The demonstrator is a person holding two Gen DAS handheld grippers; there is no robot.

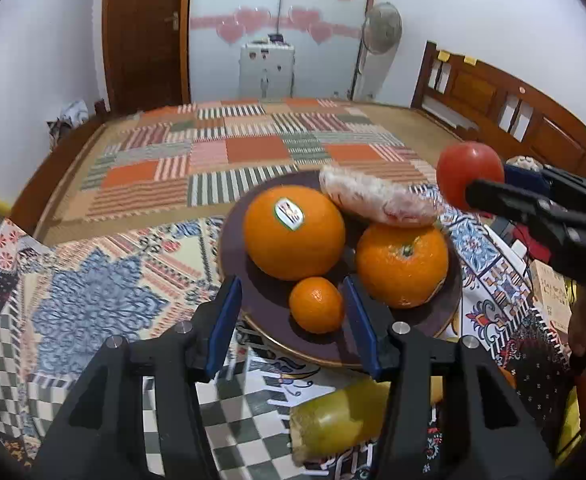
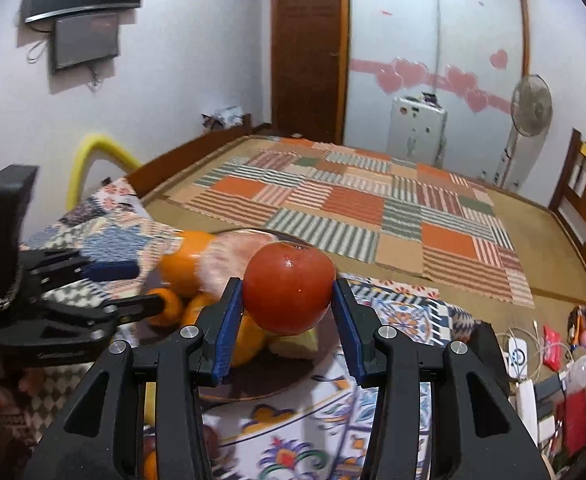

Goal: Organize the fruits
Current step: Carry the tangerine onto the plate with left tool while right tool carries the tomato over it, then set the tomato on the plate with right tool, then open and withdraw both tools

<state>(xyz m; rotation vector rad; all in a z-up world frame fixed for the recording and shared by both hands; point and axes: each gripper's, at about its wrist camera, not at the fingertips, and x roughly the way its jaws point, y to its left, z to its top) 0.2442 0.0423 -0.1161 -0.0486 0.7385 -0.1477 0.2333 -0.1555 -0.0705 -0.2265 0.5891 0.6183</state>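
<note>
A dark plate (image 1: 451, 300) on the patterned cloth holds a big orange with a sticker (image 1: 293, 232), a second orange (image 1: 403, 266), a small mandarin (image 1: 317, 304) and a pale pink wrapped fruit (image 1: 377, 196). My left gripper (image 1: 293, 312) is open, its blue pads either side of the mandarin without touching it. My right gripper (image 2: 287, 300) is shut on a red tomato (image 2: 289, 286), held above the plate's right side; the tomato also shows in the left wrist view (image 1: 469, 174). The plate (image 2: 277, 380) lies below it.
A yellow-green fruit (image 1: 341, 416) lies on the cloth in front of the plate. A bed with a patchwork blanket (image 1: 229, 152) stretches behind. Clutter of boxes and cables (image 2: 549, 360) sits at the right. A wooden headboard (image 1: 513, 108) stands at the far right.
</note>
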